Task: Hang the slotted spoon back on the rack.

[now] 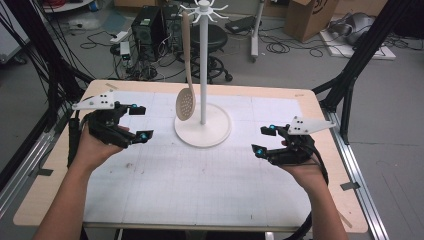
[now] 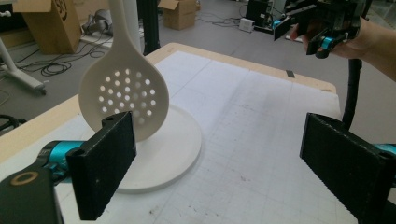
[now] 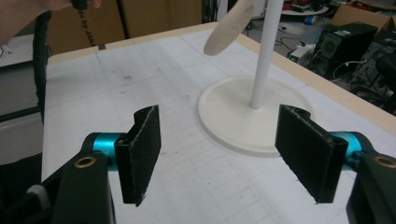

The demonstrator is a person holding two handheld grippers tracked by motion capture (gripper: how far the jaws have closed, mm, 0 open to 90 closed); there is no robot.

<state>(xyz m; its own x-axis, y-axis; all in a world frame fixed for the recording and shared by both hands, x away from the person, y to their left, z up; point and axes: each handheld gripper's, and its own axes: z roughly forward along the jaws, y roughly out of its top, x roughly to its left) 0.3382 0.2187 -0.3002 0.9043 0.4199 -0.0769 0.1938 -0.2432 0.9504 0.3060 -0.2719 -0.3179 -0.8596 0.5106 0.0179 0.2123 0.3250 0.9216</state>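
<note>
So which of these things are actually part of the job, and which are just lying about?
Part of the job:
- slotted spoon, hanging on the stand
- white stand with hooks on top
- left gripper and right gripper, both open and holding nothing

Just lying about:
- cardboard box
- black stool
- computer tower
- cables on the floor

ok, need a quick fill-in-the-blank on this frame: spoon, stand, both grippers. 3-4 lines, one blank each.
1. The cream perforated plastic skimmer spoon hangs from a ____ at the top of the white pole stand.
2. The stand's base is ____ in shape.
3. The left gripper has its jaws ____, nothing between them.
4. The right gripper holds ____.

Missing words: hook; round; open; nothing
</note>
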